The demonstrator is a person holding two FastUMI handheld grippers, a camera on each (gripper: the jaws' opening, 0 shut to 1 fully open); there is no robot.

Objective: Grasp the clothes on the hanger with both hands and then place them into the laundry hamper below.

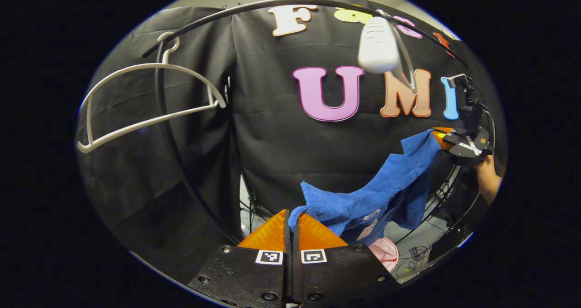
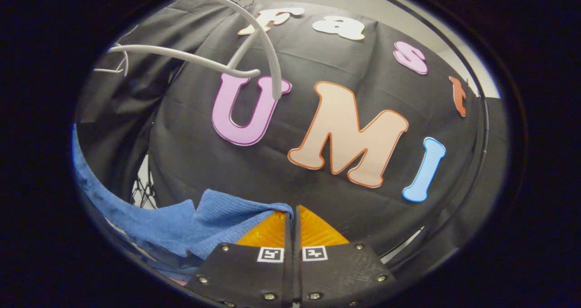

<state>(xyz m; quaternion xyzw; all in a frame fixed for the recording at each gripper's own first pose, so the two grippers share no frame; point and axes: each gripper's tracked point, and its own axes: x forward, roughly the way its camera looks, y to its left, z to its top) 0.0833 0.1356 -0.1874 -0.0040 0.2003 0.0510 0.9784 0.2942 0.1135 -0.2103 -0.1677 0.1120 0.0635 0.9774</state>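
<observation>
A blue knitted garment [image 1: 386,194] hangs stretched in the air between my two grippers, off its hanger. My left gripper [image 1: 292,217] is shut on one corner of it at the bottom of the left gripper view. Farther right in that view the right gripper [image 1: 442,138], held by a hand [image 1: 488,178], pinches the other end higher up. In the right gripper view my right gripper [image 2: 292,212] is shut on the blue garment [image 2: 181,226], which trails away to the left. A pink hamper [image 1: 386,253] shows below the cloth. An empty white hanger [image 1: 150,99] hangs on the black rail.
A second white hanger [image 1: 379,45] hangs near the rail's top right, and its pale arms [image 2: 254,49] cross the upper left of the right gripper view. The curved black rack rail [image 1: 163,126] runs down at left. Cables [image 1: 415,253] lie on the floor near the hamper.
</observation>
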